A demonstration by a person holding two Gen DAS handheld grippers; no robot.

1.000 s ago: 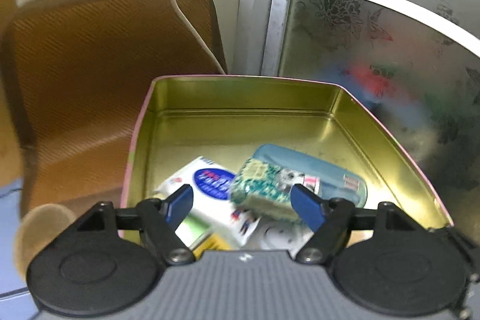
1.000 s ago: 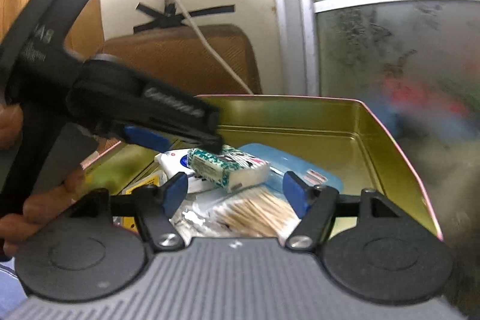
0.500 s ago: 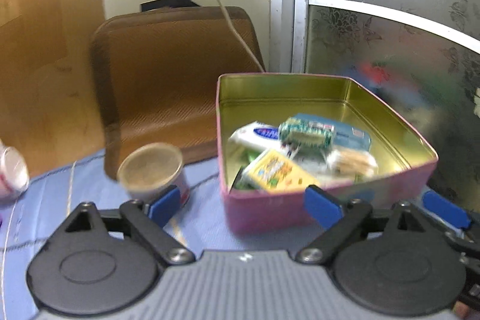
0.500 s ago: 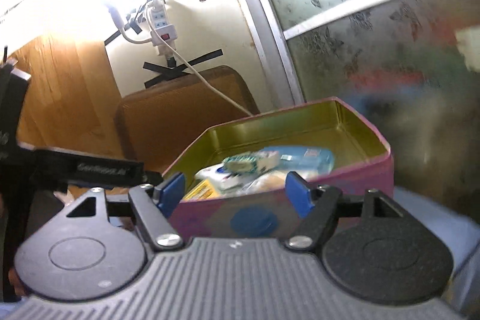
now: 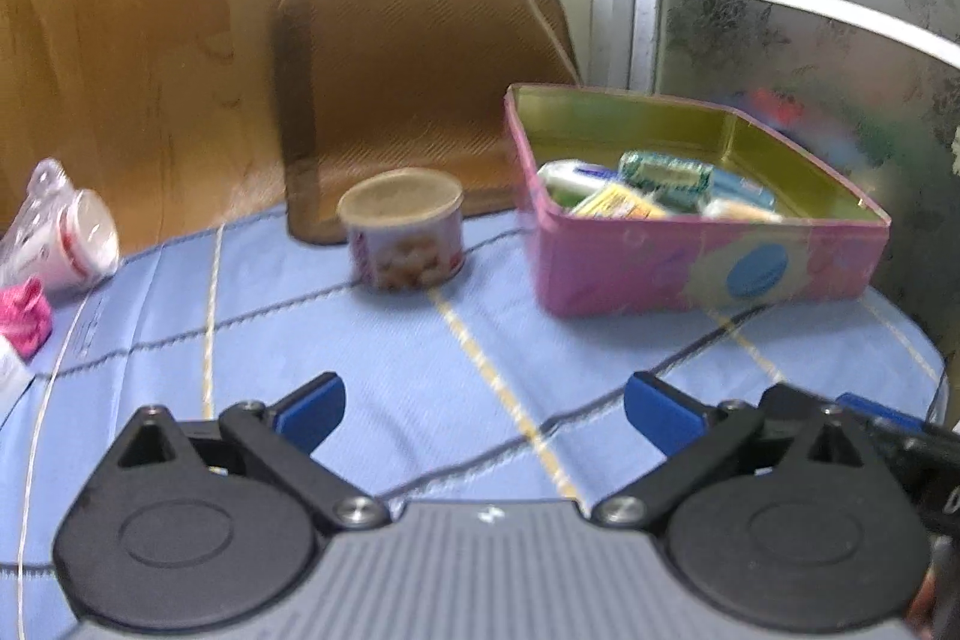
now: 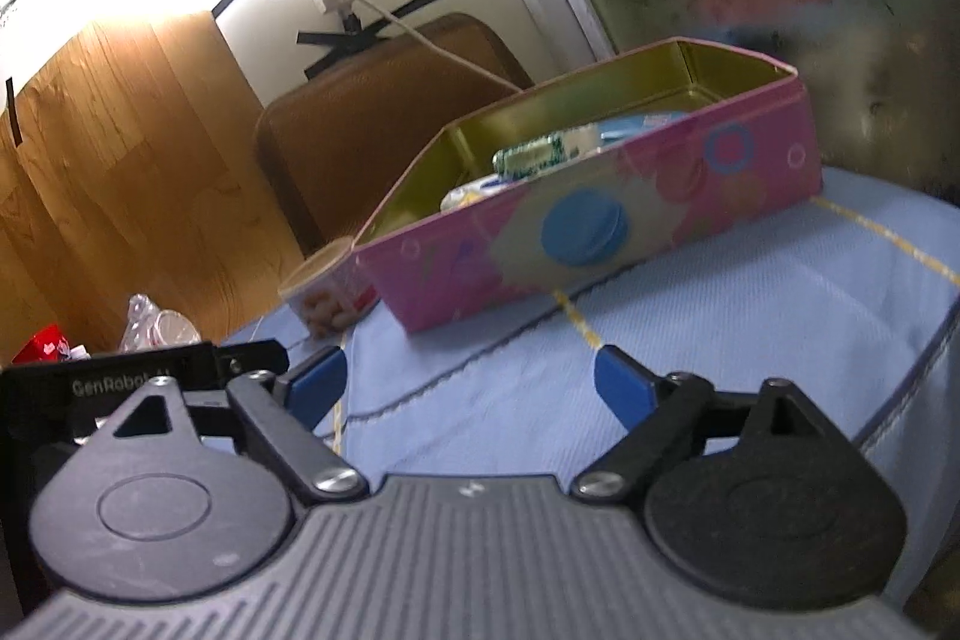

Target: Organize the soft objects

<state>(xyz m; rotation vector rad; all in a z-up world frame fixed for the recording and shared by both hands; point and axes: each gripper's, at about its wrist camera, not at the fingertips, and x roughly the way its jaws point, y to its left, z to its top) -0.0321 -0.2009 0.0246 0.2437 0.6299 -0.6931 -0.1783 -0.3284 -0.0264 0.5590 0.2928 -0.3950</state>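
Blue checked cloth (image 5: pixel 420 352) over table, wood panel behind; pink tin (image 5: pixel 708 256) now well apart from both tools, formerly directly beneath; green packet (image 5: pixel 666 172) left inside atop other soft items, deposit judged complete; left gripper (image 5: pixel 483 409) and right gripper (image 6: pixel 468 382) just opened wide, nothing between pads.

From my right-hand camera the one piece of lettering I could make out was pale print reading "GenRobot", with the rest cut short, on the flat black side plate of my left gripper (image 6: pixel 129 382) at the left edge of the view. The pink rectangular tin with the blue disc on its wall (image 6: pixel 708 196) showed faint pale marks that I could not read. The printing on the small packets inside the tin (image 5: pixel 636 193) was too blurred to read.
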